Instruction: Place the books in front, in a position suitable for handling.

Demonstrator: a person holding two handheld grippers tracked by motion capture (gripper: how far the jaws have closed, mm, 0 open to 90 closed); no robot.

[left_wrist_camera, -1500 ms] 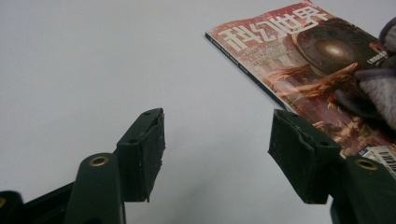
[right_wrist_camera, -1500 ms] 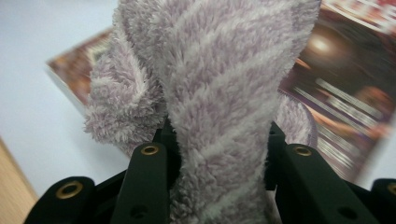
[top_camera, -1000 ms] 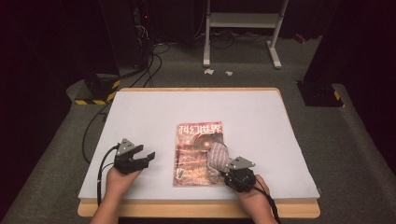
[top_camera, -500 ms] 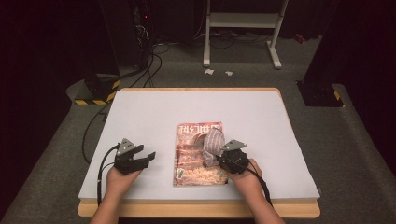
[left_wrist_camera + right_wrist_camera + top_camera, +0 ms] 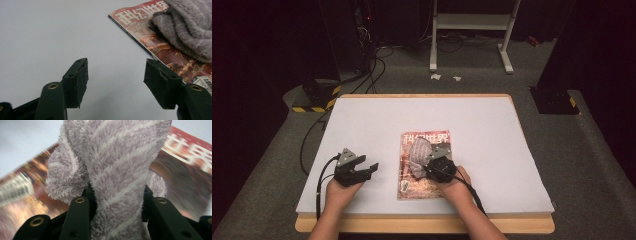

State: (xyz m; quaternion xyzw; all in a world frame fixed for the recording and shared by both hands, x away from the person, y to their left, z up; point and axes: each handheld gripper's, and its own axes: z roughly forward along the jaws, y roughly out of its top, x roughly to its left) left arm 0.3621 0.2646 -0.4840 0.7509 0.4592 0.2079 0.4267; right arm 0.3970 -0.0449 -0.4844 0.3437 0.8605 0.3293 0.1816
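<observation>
Honestly, I had the right gripper [image 5: 117, 195] clamped on the fuzzy sock [image 5: 112, 165] over the magazine [image 5: 424, 167], left gripper [image 5: 116, 82] open and empty, and figured the sock could snag and drag the magazine.

Your two hands low at the near edge.
Your left gripper [image 5: 371, 166] rests still, black jaws standing apart on nothing; your right gripper [image 5: 428, 161] has its jaws clamped on the fluffy lilac striped cloth [image 5: 117, 170].
</observation>
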